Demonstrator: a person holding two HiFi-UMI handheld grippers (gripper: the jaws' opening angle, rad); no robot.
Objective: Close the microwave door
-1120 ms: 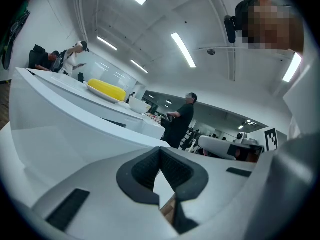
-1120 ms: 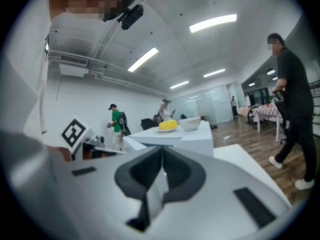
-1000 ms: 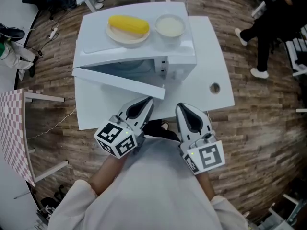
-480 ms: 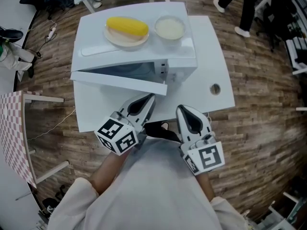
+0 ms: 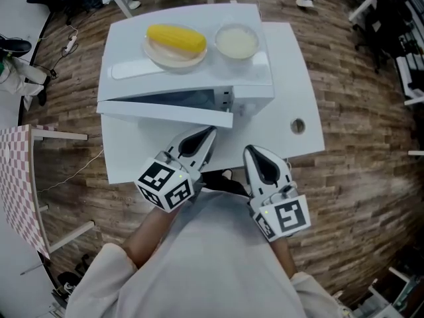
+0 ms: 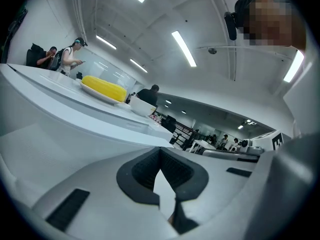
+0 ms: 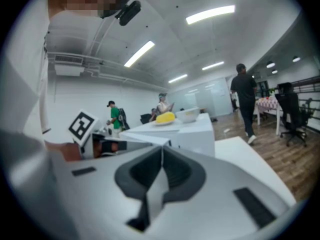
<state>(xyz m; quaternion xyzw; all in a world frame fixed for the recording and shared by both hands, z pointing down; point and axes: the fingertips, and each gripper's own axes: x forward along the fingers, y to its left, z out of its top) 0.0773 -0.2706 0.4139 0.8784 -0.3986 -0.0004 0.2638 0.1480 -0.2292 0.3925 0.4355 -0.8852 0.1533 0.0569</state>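
Note:
A white microwave point(image 5: 252, 91) stands on a white table point(image 5: 291, 58). Its door point(image 5: 159, 111) hangs partly open, hinged at the left, with the free edge near the middle. My left gripper point(image 5: 207, 135) is shut and empty, its tip right at the door's free edge; actual contact is not visible. In the left gripper view the shut left gripper point(image 6: 160, 151) faces the door's white face point(image 6: 60, 134). My right gripper point(image 5: 255, 152) is shut and empty, hanging over the table's front edge, apart from the door. The right gripper view shows the microwave point(image 7: 195, 134) ahead of the right gripper point(image 7: 162, 149).
On the microwave's top sit a plate with a yellow corn cob point(image 5: 175, 38) and a white bowl point(image 5: 236, 40). A round cable hole point(image 5: 297, 124) is in the table at the right. Other tables, chairs and people stand around on the wooden floor.
The door has swung a little closer to the microwave body. My left gripper has moved forward and slightly right with it. The right gripper has stayed put.

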